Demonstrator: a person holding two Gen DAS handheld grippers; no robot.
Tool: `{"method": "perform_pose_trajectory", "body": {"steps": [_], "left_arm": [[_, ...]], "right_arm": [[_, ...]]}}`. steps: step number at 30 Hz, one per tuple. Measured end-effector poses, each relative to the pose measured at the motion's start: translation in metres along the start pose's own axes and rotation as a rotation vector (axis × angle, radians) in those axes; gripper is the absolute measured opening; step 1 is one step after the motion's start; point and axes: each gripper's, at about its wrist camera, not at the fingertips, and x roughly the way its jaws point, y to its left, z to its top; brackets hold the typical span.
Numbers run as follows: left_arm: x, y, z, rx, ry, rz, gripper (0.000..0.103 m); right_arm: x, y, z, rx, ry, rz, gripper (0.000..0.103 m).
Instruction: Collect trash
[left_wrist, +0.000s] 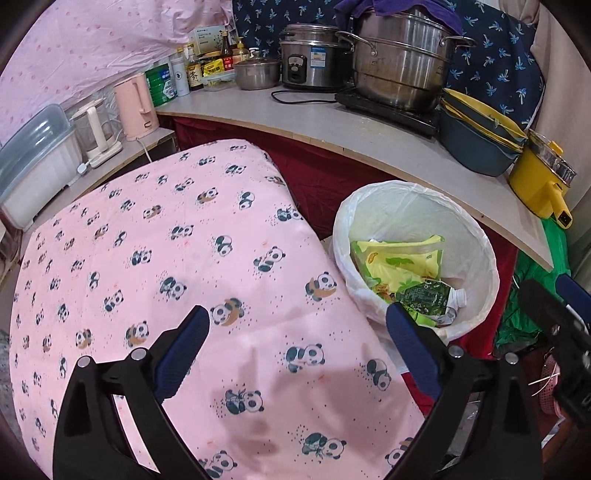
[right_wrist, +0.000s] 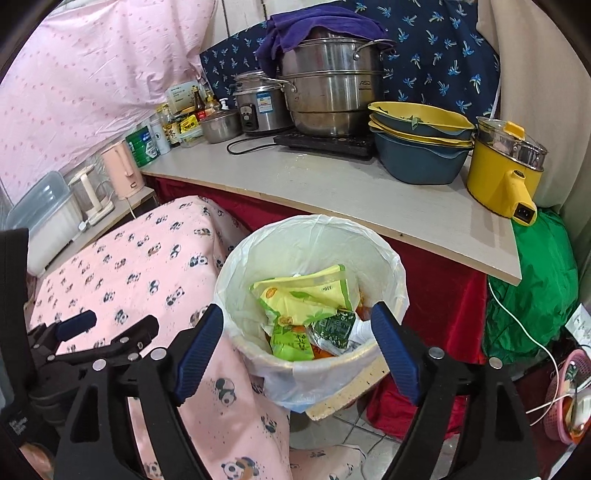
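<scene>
fingers (right_wrist: 207, 345) of both grippers wide open, empty. trash (right_wrist: 306, 310) already in bin (right_wrist: 391, 266) beside pink tabletop (left_wrist: 155, 258). no litter visible there; probably best to scan tabletop before reaching.

Near surface: your pink panda-print cloth-covered table (left_wrist: 192, 258), top bare.
Rear surface: pale grey laminate counter (right_wrist: 332, 192) above a red curtain.
On the counter: black induction hob (right_wrist: 325, 142) carrying a stacked steel steamer pot (right_wrist: 332, 85); steel rice cooker (right_wrist: 258, 105); stacked blue-and-yellow plastic basins (right_wrist: 417, 147); yellow electric pot (right_wrist: 502, 173).
Floor: white-bagged round bin (right_wrist: 310, 240).
</scene>
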Motion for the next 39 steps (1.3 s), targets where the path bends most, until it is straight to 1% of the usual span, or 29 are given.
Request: {"method": "perform_pose_trajectory", "body": {"steps": [1,8,11,12,17,21,28,39], "left_arm": [[-0.001,0.001,-0.002,-0.003,-0.001,0.005,0.092],[-0.009,-0.001,-0.019,0.016,-0.009,0.034,0.093],[-0.012,0.001,-0.024,0.01,-0.006,0.033,0.094],[-0.012,0.001,-0.026,0.005,-0.005,0.032,0.094],[-0.015,0.002,-0.035,-0.009,-0.006,0.04,0.094],[-0.016,-0.001,-0.041,0.005,-0.014,0.057,0.094],[-0.015,-0.003,-0.048,0.021,-0.007,0.059,0.094],[-0.014,-0.003,-0.057,0.02,0.006,0.065,0.094]], "right_arm": [[-0.001,0.001,-0.003,-0.007,0.003,-0.002,0.084],[-0.01,0.006,-0.02,-0.039,0.024,-0.012,0.085],[-0.011,0.003,-0.026,-0.021,0.037,-0.001,0.091],[-0.011,0.003,-0.029,-0.016,0.04,-0.003,0.097],[-0.011,0.0,-0.037,-0.012,0.053,-0.02,0.097],[-0.012,0.0,-0.043,-0.024,0.058,-0.038,0.097],[-0.011,-0.001,-0.052,-0.033,0.069,-0.058,0.097],[-0.012,-0.004,-0.059,-0.025,0.074,-0.054,0.097]]}}
